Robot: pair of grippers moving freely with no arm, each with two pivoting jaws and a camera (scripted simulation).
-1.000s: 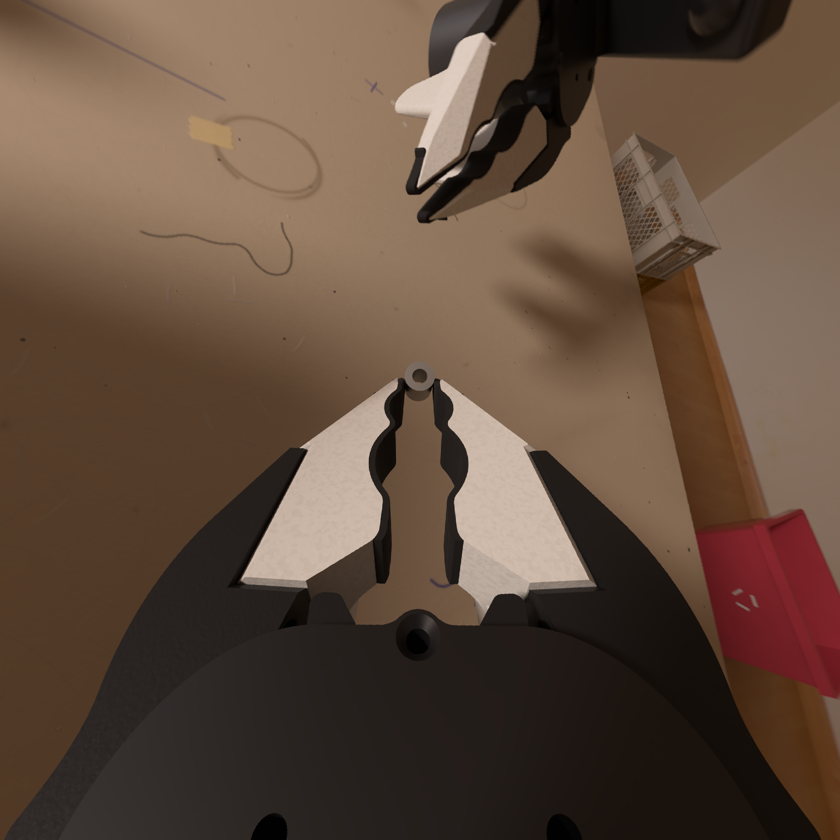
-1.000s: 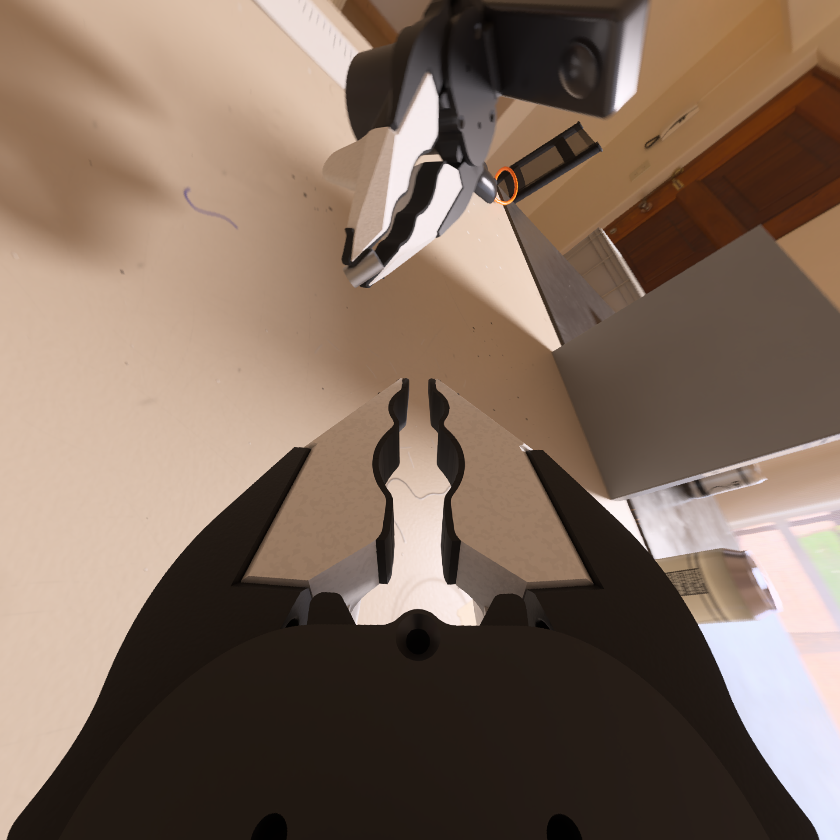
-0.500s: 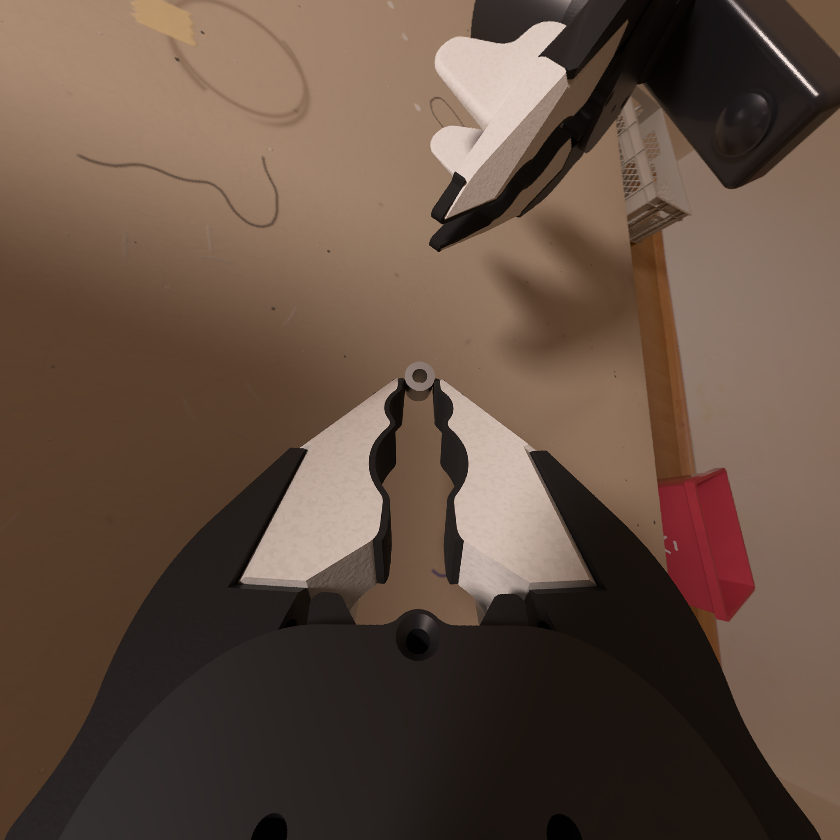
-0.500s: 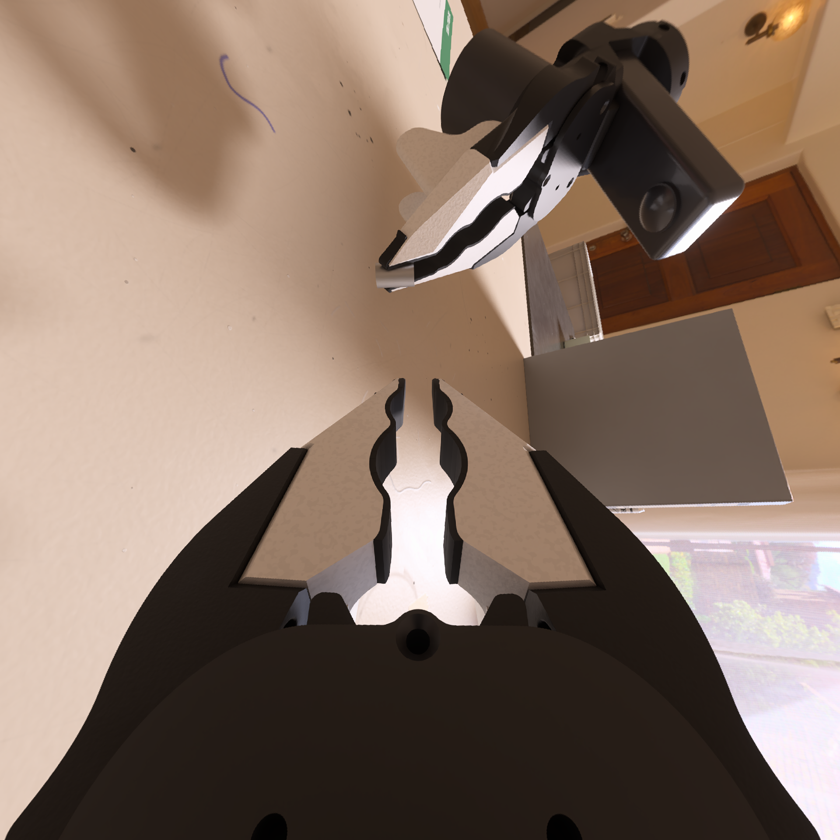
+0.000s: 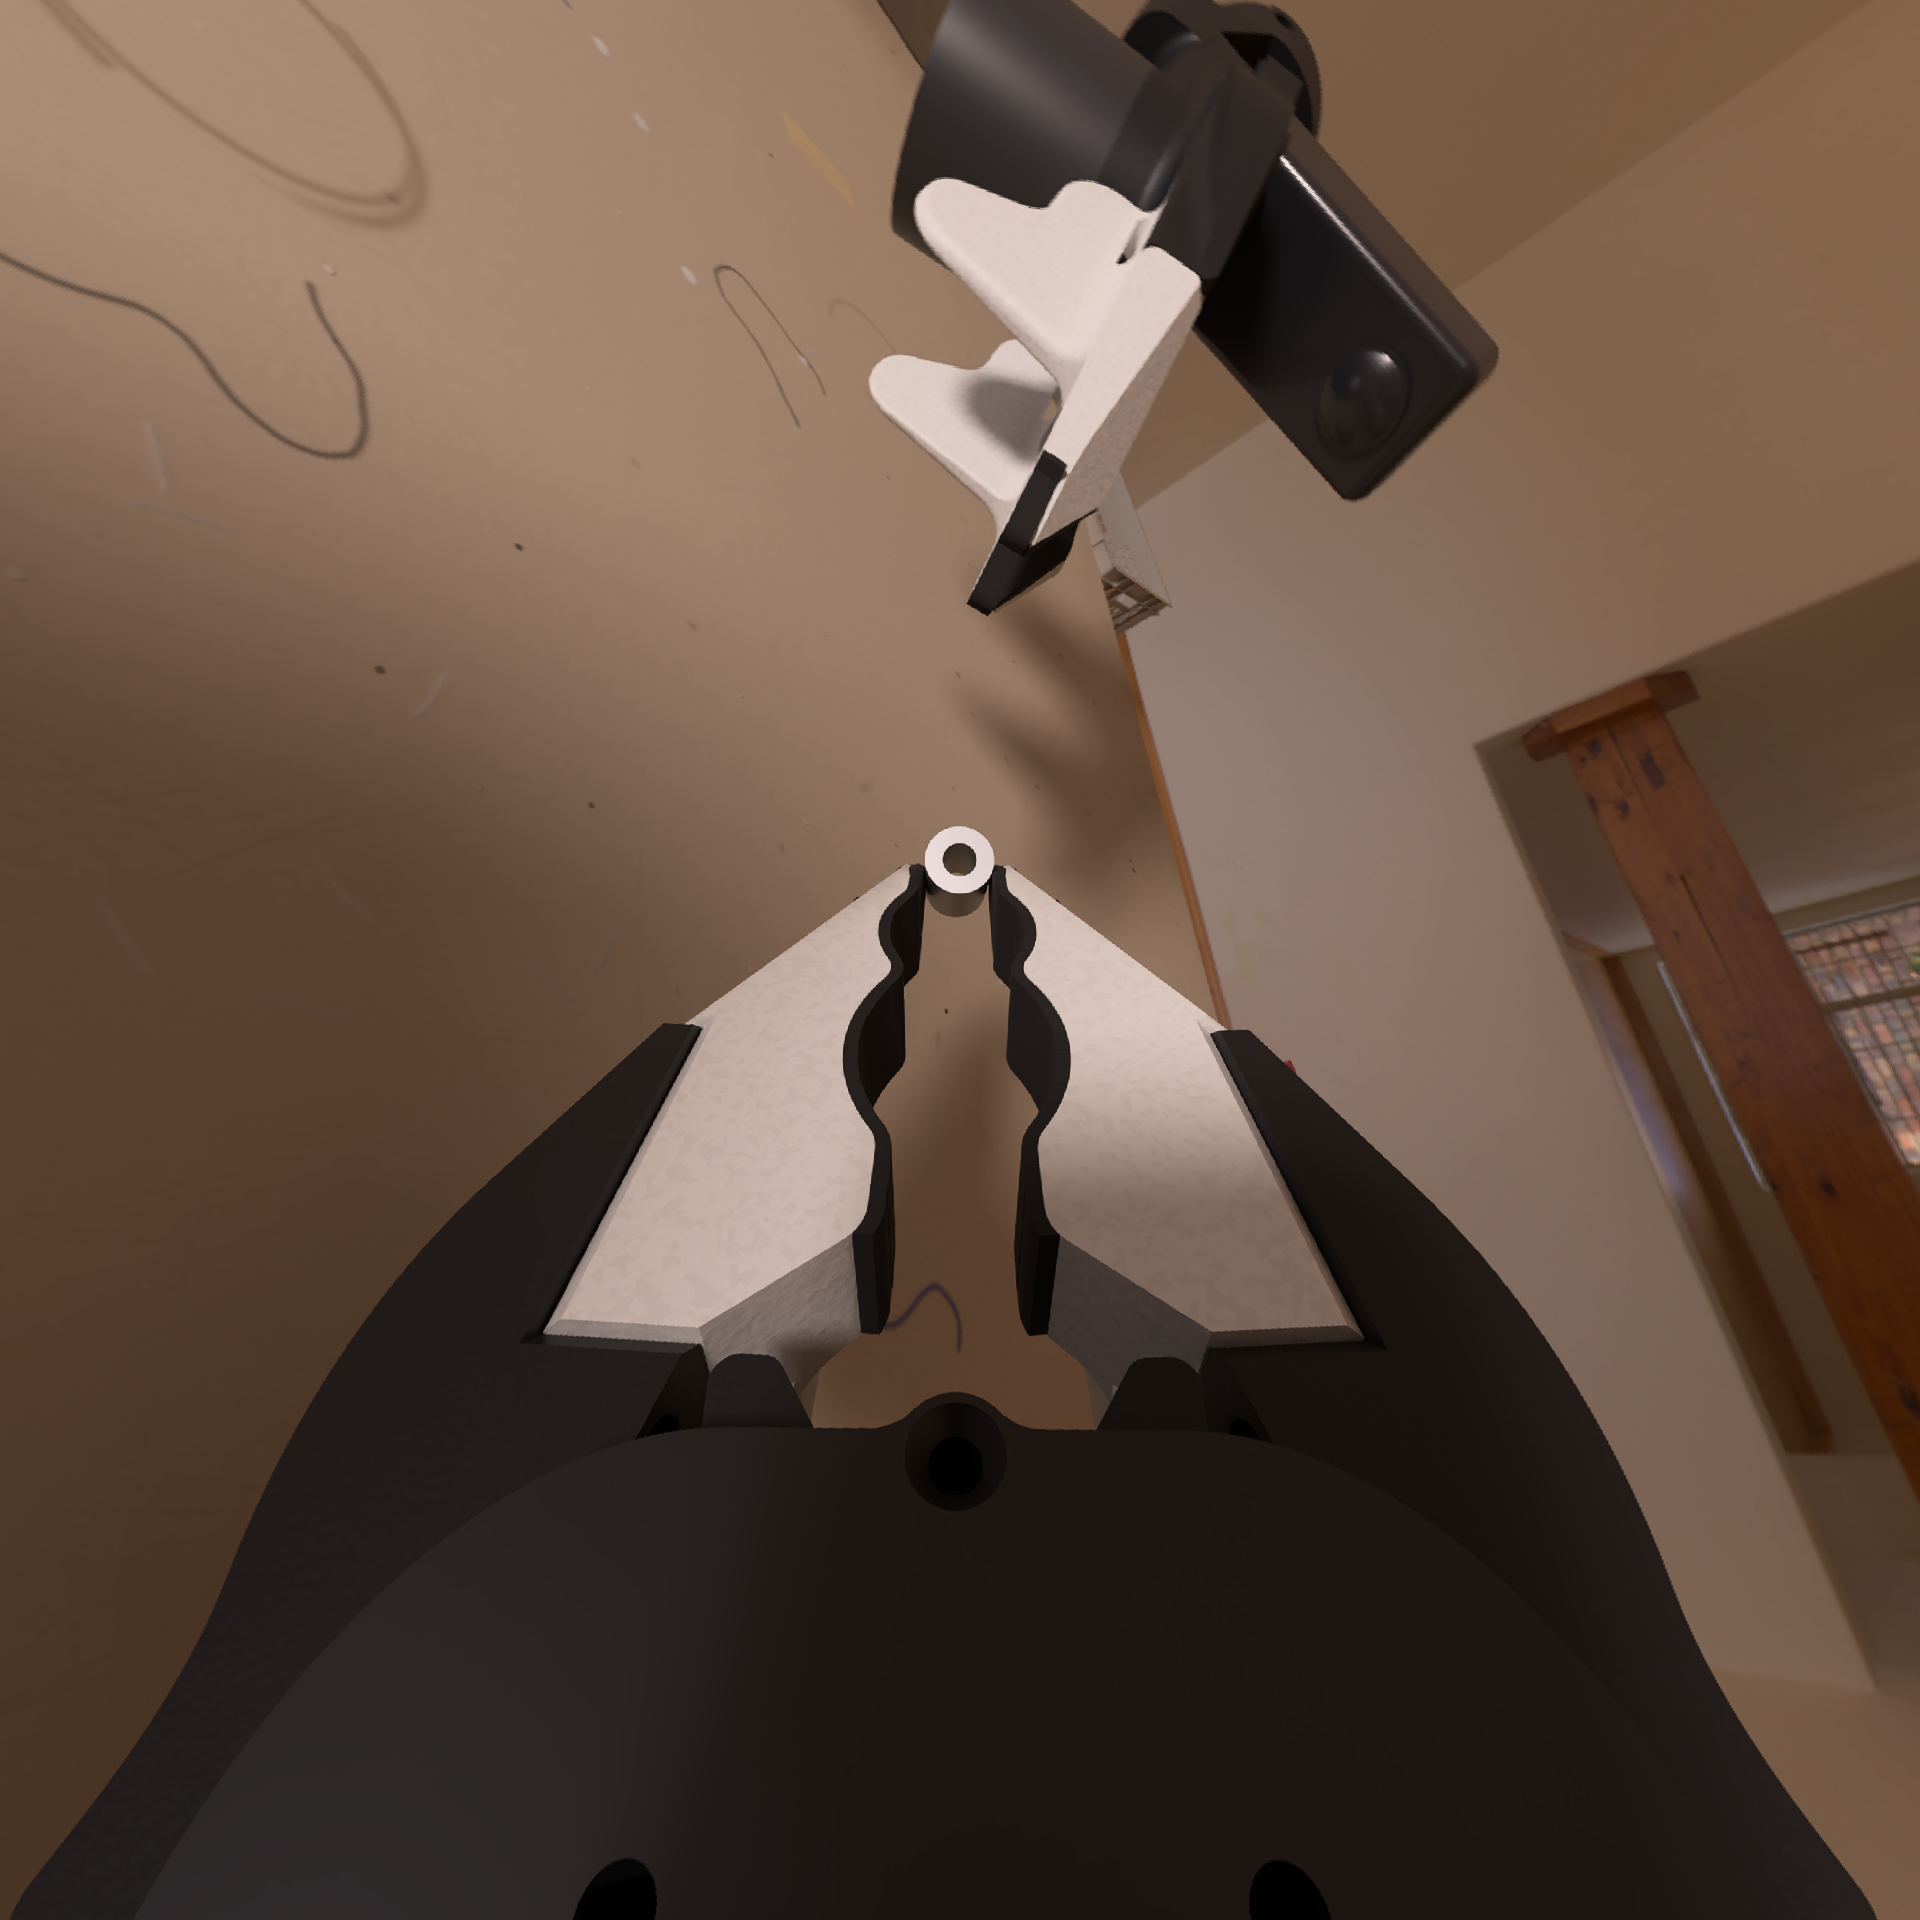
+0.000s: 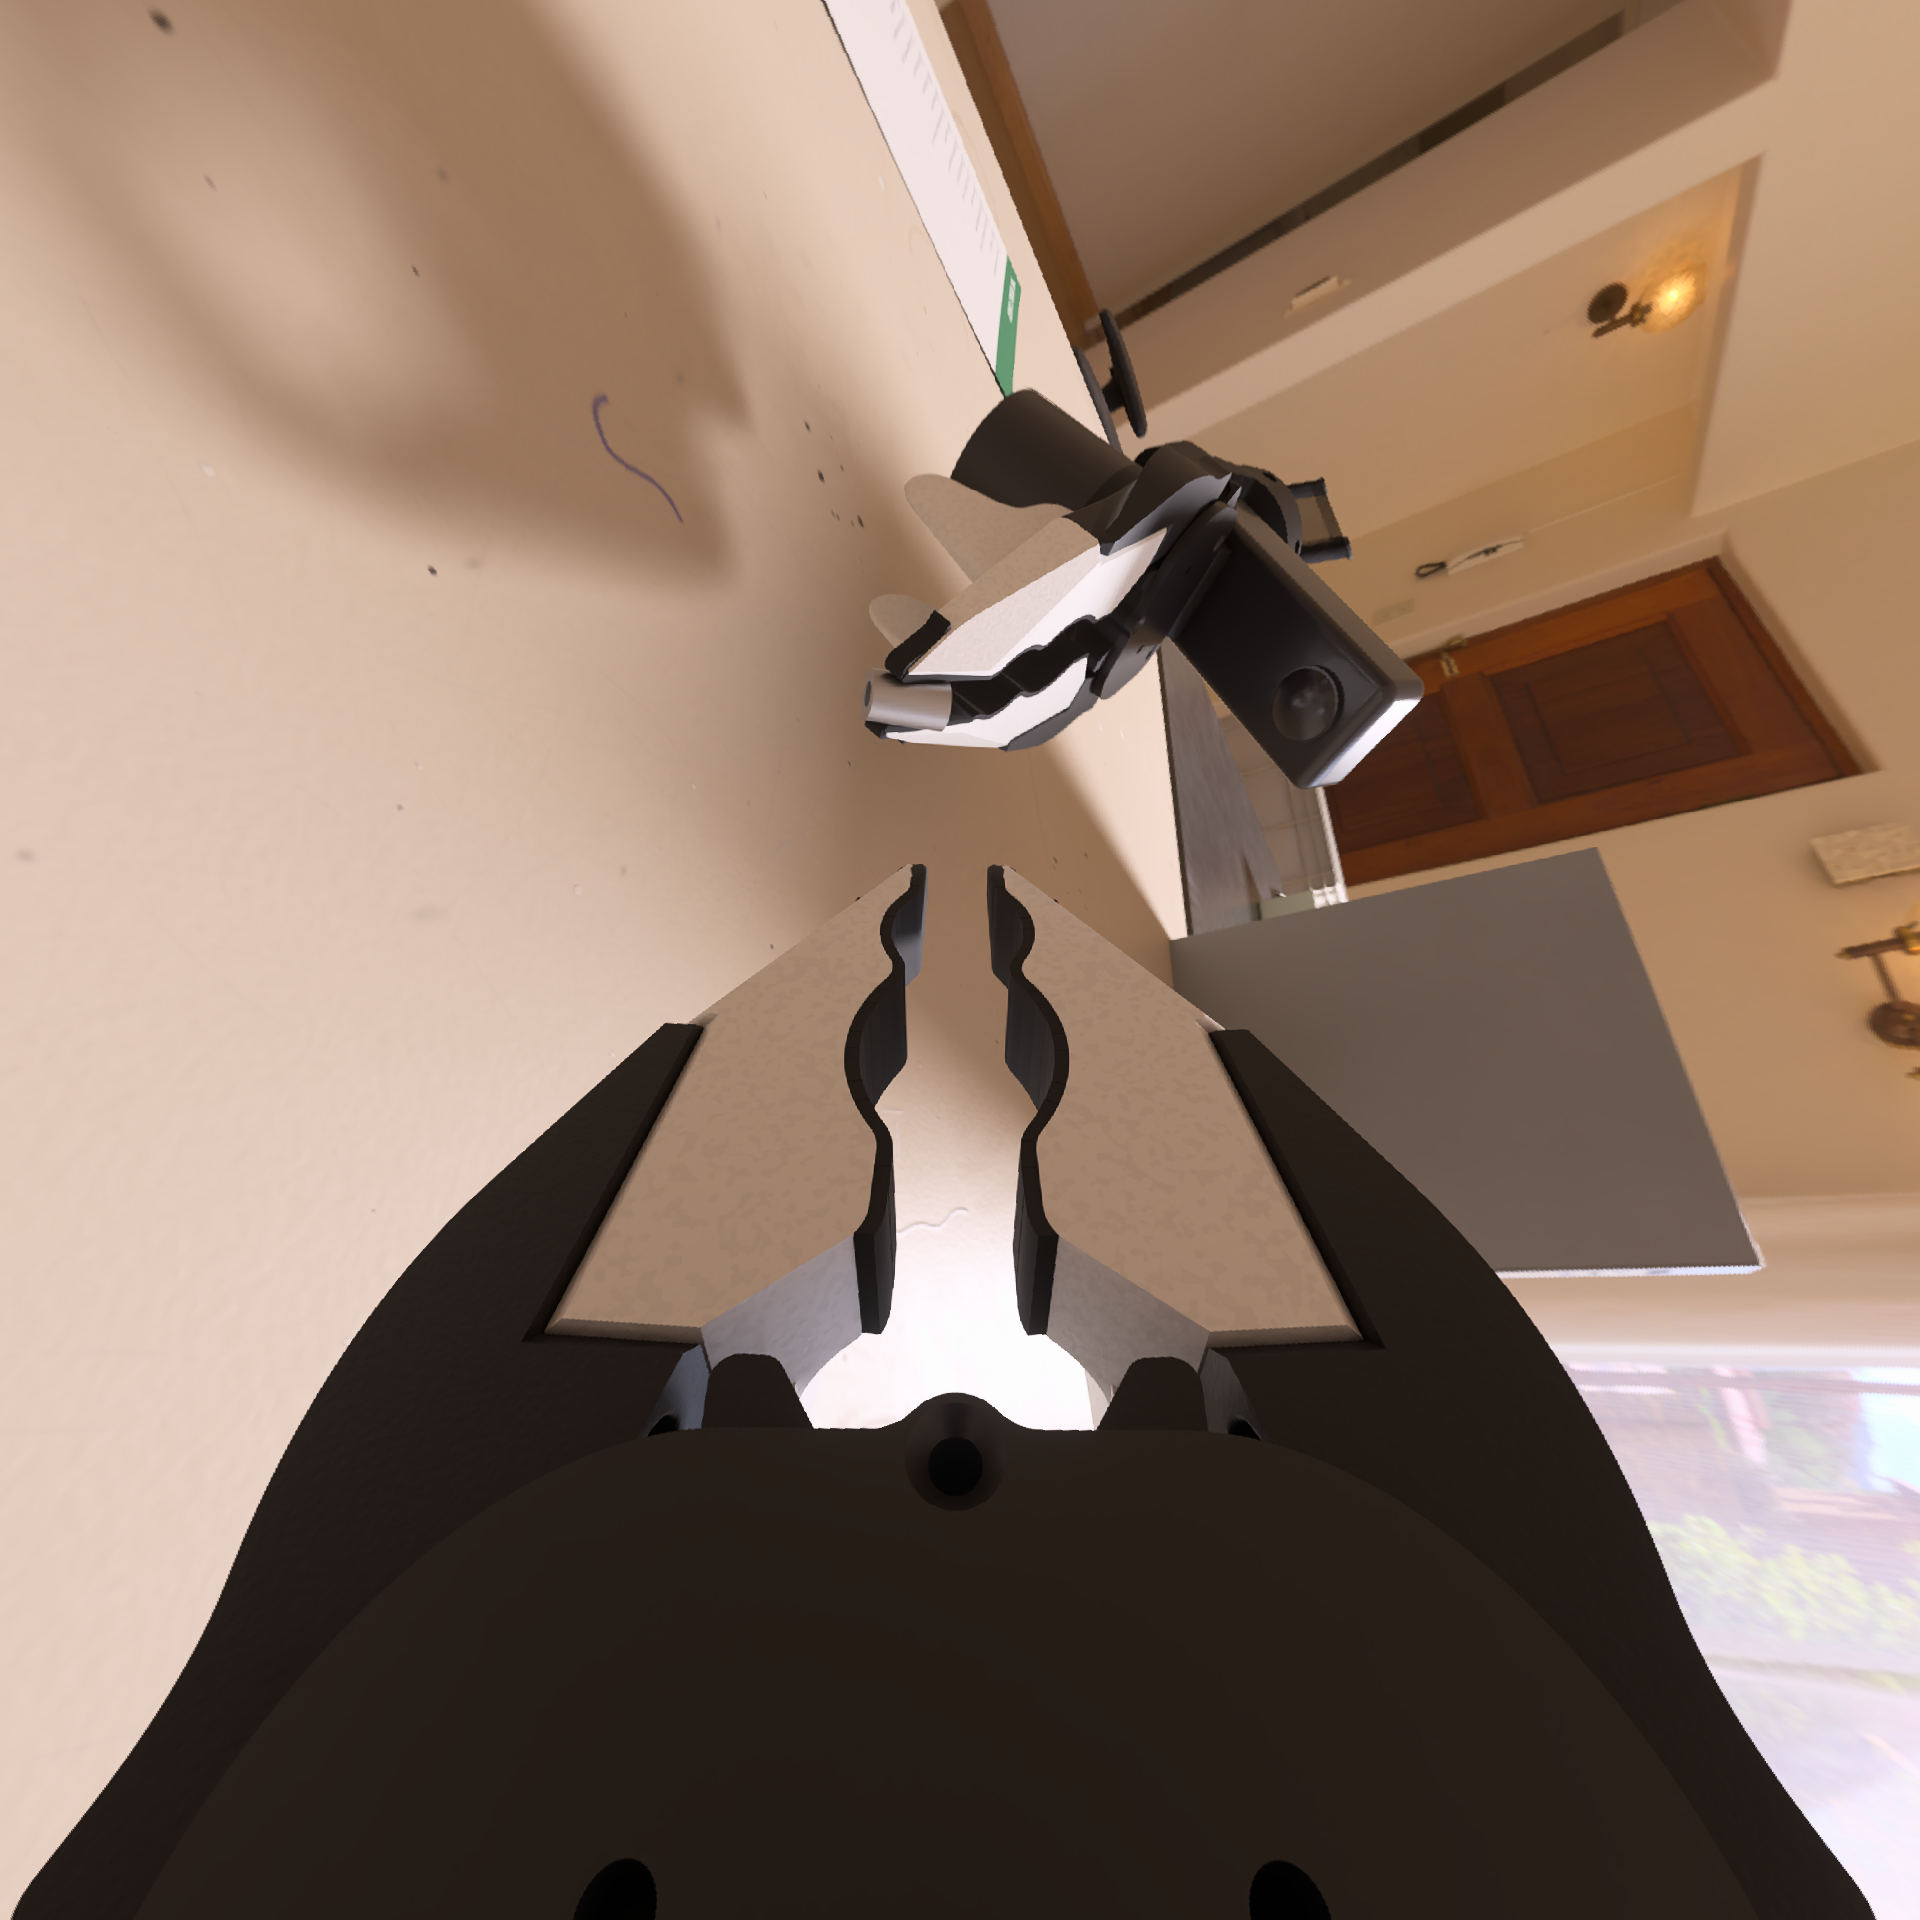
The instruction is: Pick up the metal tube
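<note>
The metal tube (image 5: 959, 860) is a short grey cylinder, seen end-on between my left gripper's fingertips. My left gripper (image 5: 958, 883) is shut on it and holds it above the brown table (image 5: 416, 831). In the right wrist view the left gripper (image 6: 909, 717) shows ahead and above, with the tube (image 6: 902, 704) sticking out at its tips. My right gripper (image 6: 954, 883) is empty, its jaws a narrow gap apart. In the left wrist view the right gripper (image 5: 1013, 577) hangs ahead, a little to the right, apart from the tube.
A white crate (image 5: 1135, 587) and a wooden strip (image 5: 1179, 831) line the table's far right edge. A wooden post (image 5: 1704, 987) stands beyond. In the right wrist view there are a grey panel (image 6: 1455, 1060), a wooden door (image 6: 1621, 707) and a white strip (image 6: 951, 177).
My left gripper has tilted up and turned with the tube still in it; the red bin has left its view. The right gripper has turned too. Neither gripper's jaws have changed.
</note>
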